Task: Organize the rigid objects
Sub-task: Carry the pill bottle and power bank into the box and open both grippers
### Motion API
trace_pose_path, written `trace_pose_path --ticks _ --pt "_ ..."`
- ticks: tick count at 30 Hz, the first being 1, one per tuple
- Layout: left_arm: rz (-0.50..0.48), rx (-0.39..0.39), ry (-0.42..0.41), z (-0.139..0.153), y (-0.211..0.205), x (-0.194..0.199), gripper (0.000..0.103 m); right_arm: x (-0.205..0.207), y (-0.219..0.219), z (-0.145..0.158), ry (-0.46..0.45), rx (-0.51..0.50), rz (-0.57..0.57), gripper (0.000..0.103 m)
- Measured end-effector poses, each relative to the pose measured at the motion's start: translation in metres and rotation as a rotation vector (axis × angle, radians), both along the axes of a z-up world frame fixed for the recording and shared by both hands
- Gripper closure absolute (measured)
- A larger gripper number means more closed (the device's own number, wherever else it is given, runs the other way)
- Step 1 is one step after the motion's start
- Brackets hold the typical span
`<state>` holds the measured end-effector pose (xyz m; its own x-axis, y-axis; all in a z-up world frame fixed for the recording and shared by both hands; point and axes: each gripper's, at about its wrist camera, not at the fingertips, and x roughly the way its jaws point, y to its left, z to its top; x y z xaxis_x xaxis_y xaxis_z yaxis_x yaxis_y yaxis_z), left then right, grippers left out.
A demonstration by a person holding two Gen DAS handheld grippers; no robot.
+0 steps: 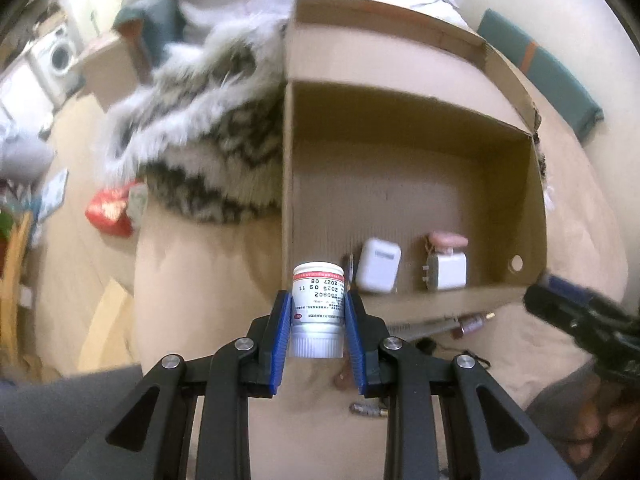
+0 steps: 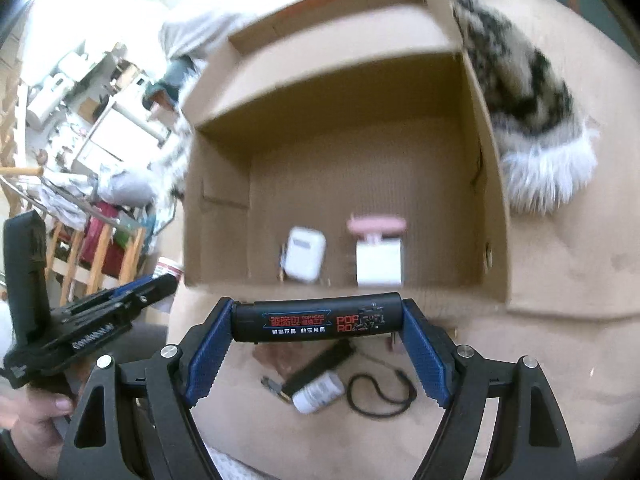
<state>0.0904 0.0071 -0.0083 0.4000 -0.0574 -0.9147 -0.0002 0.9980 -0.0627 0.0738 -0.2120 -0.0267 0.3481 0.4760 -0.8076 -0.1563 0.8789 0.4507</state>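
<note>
My left gripper (image 1: 318, 304) is shut on a white medicine bottle (image 1: 318, 308), held upside down just before the near wall of an open cardboard box (image 1: 532, 208). My right gripper (image 2: 318, 316) is shut on a black tube with red print (image 2: 318, 317), held crosswise at the box's (image 2: 490, 216) near edge. Inside the box lie a white earbud case (image 1: 379, 266) (image 2: 305, 254), a white charger (image 1: 450, 272) (image 2: 378, 266) and a pink item (image 1: 448, 239) (image 2: 376, 225). The left gripper also shows at the left of the right wrist view (image 2: 132, 292).
On the beige surface before the box lie a small white bottle (image 2: 318, 392), a black flat stick (image 2: 320, 366), a black cord loop (image 2: 380, 394), a battery (image 1: 368, 410) and a pen-like item (image 1: 472, 322). A furry patterned cloth (image 1: 192, 132) lies beside the box. A red pack (image 1: 110, 212) lies left.
</note>
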Motion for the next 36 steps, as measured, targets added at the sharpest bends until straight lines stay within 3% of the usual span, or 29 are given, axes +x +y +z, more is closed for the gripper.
trace_pose_path --ticks 7,16,19,27,36 --pt "-0.038 0.052 -0.056 0.008 -0.018 0.035 0.079 0.022 -0.001 -0.002 -0.088 -0.013 -0.02 0.017" --pt "-0.066 0.051 -0.087 -0.023 -0.037 0.052 0.079 0.039 0.0 -0.032 -0.047 -0.033 -0.047 0.017" --pt "-0.087 0.104 -0.136 -0.03 -0.043 0.048 0.079 0.04 0.0 -0.036 -0.042 -0.043 -0.039 0.017" --pt "-0.062 0.073 -0.125 -0.038 -0.036 0.052 0.079 0.047 0.014 -0.046 -0.027 -0.054 0.002 0.017" --pt "-0.085 0.06 -0.1 -0.047 -0.043 0.052 0.079 0.053 0.02 -0.06 0.01 -0.151 0.008 0.017"
